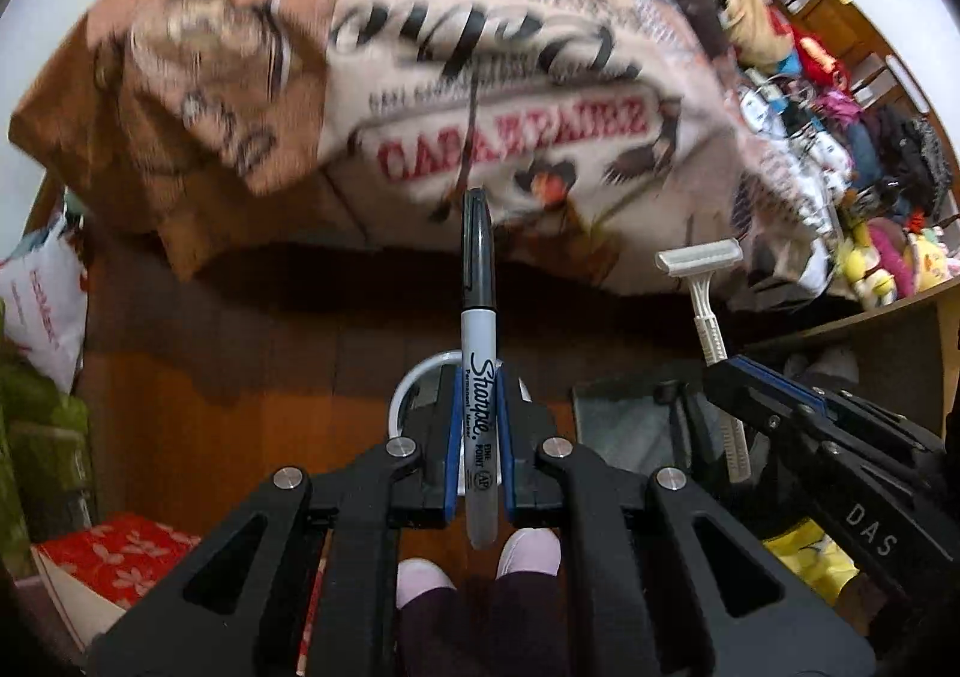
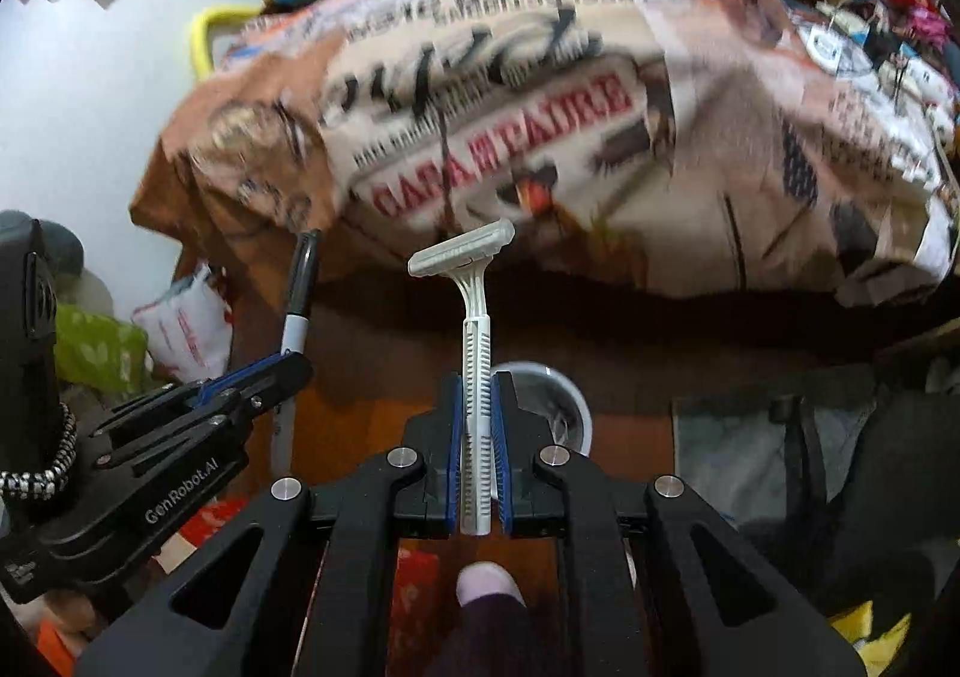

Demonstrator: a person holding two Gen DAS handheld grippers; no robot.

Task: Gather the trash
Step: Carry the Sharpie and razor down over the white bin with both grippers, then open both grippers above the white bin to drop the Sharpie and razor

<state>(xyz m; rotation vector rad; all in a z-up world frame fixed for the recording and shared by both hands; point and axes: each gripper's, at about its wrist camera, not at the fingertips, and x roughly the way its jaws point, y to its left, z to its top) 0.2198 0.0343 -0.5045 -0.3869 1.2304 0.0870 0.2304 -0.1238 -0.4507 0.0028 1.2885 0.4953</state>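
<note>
- The left tool [image 1: 478, 437] is clamped tight on a black Sharpie marker [image 1: 478, 317], blue pads pinching the barrel near its lower half, capped end pointing away and up.
- The right tool [image 2: 478, 449] is likewise closed hard on a white disposable razor [image 2: 477, 353], gripped along its ribbed handle, the blade head clear of the pads at the far end.
- Both tools point steeply down over the wooden floor [image 1: 210, 407], in front of the near edge of a bed draped with a printed blanket [image 1: 480, 77].
- A small white-rimmed bin [image 2: 564, 407] stands on the floor just beyond the bed's near edge, directly under the tools; in the left view only an arc of its rim [image 1: 414, 377] shows behind the pads.
- Judged step: carrying both items to the bin for dropping. To do it well, bring each tip over the bin's mouth before letting go, release one at a time, and keep the long marker upright so it does not catch the rim.
- The razor head overhangs its grip, so it may tip as the pads part; lowering it close to the mouth first would help.
- The bin seems to hold a crumpled liner or grey scraps; its contents are too hidden to name.
- The person's pale slippers [image 1: 528, 551] stand close by the bin.
</note>
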